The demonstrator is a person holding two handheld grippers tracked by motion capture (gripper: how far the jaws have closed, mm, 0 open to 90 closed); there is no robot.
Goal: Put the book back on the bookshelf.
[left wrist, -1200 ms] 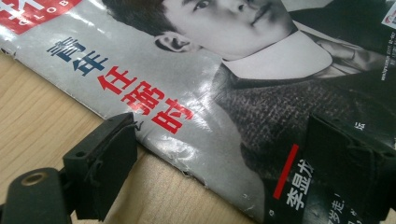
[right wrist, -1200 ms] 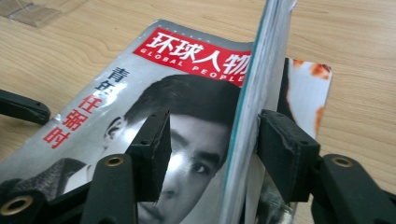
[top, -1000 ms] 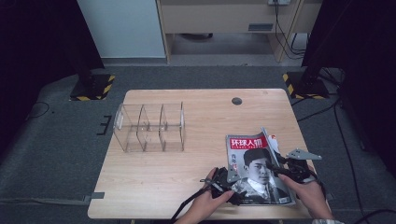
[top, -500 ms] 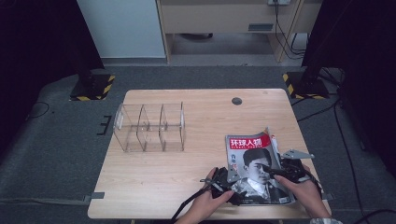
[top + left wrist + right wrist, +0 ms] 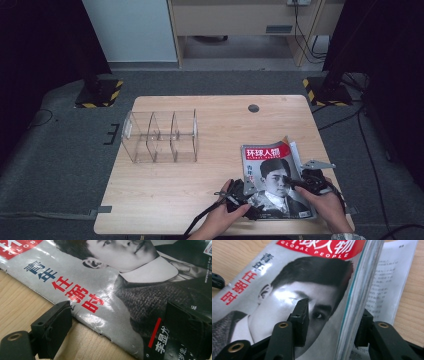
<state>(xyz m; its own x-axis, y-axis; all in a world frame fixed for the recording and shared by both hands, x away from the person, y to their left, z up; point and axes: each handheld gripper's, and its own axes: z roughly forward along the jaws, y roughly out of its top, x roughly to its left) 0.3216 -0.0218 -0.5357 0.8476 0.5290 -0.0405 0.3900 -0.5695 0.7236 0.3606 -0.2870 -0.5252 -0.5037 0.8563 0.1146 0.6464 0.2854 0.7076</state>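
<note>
A magazine [image 5: 272,180] with a red title band and a portrait cover lies at the table's near right. Its right edge is lifted off an open inner page [image 5: 387,277]. My right gripper [image 5: 299,183] straddles that raised stack of pages [image 5: 354,305], one jaw over the cover and the other behind the page edge. Its jaws have just been closing, with a gap still showing on the cover side. My left gripper [image 5: 248,193] is open at the magazine's near left corner [image 5: 105,290]. One jaw stands on the bare wood beside the spine and the other over the cover.
A clear plastic divider rack [image 5: 160,136] stands on the left half of the wooden table [image 5: 210,200]. A dark round grommet [image 5: 253,108] sits near the far edge. Cables trail from both grippers toward the near edge.
The magazine's raised right edge has shifted a little at the right gripper. Both hands have stayed almost where they were.
</note>
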